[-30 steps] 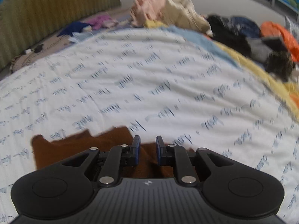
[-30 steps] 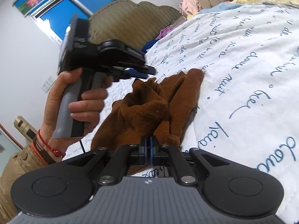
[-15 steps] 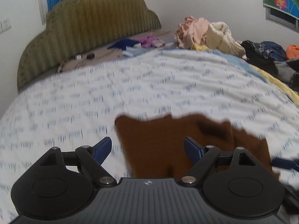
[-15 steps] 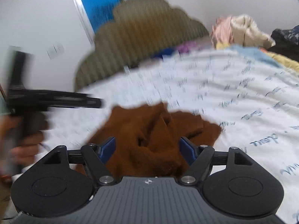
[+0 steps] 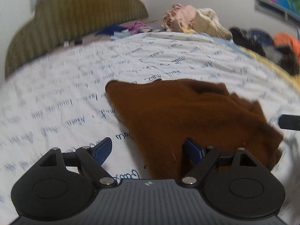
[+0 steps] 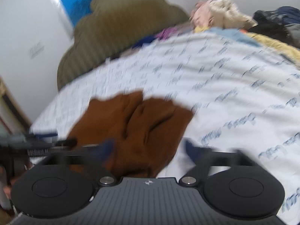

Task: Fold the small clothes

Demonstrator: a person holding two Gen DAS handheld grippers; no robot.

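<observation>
Garment (image 5: pixel 183 116), brown, lies rumpled and creased on bedsheet (image 5: pixel 56 101).

The left gripper (image 5: pixel 149 150) is held low and level, its two blue-padded fingers (image 5: pixel 102 148) spread wide apart — nothing is clamped between them. The right gripper (image 6: pixel 149 150) is likewise carried with its jaws parted wide, though its fingers (image 6: pixel 191 150) are smeared by motion blur. In the right wrist view the left gripper (image 6: pixel 37 146) is seen from the side at the far left edge, blurred; the hand gripping it cannot be made out clearly.
</observation>
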